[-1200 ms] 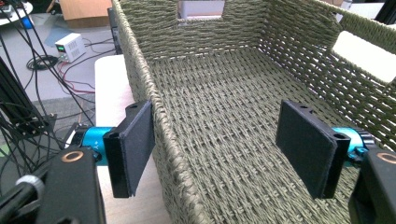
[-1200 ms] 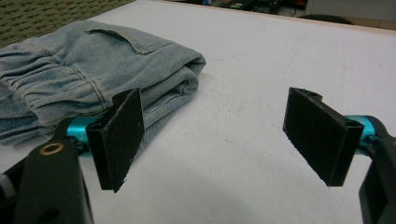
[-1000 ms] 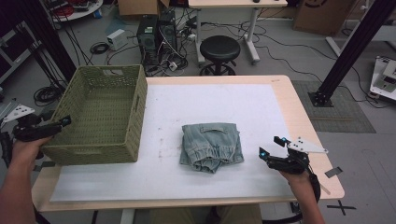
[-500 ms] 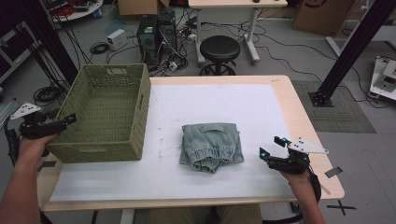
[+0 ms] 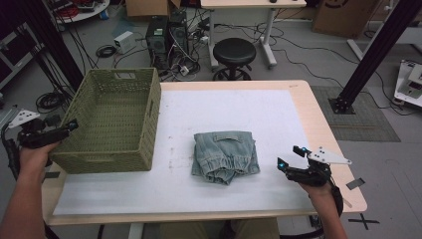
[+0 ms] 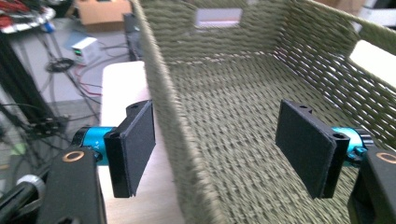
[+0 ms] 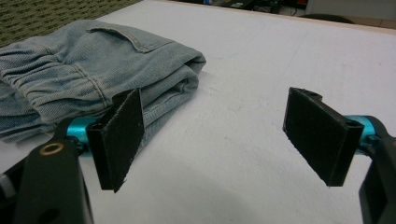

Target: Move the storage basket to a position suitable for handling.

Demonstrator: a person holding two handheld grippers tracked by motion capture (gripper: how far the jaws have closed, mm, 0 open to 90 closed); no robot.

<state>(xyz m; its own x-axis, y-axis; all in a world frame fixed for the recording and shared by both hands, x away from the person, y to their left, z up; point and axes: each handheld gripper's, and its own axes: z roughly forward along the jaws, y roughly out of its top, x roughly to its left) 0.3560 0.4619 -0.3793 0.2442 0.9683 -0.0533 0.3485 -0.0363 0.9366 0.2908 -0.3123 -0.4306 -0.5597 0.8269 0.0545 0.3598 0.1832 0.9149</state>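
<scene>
Denim shorts (image 5: 226, 156) lie folded, waistband facing the person.

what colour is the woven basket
Olive green, a woven weave; the basket shows best in the left gripper view.

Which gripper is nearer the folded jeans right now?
Right. The right gripper hovers open just beside the folded jeans; the left gripper is open at the green basket's wall, far across.
</scene>
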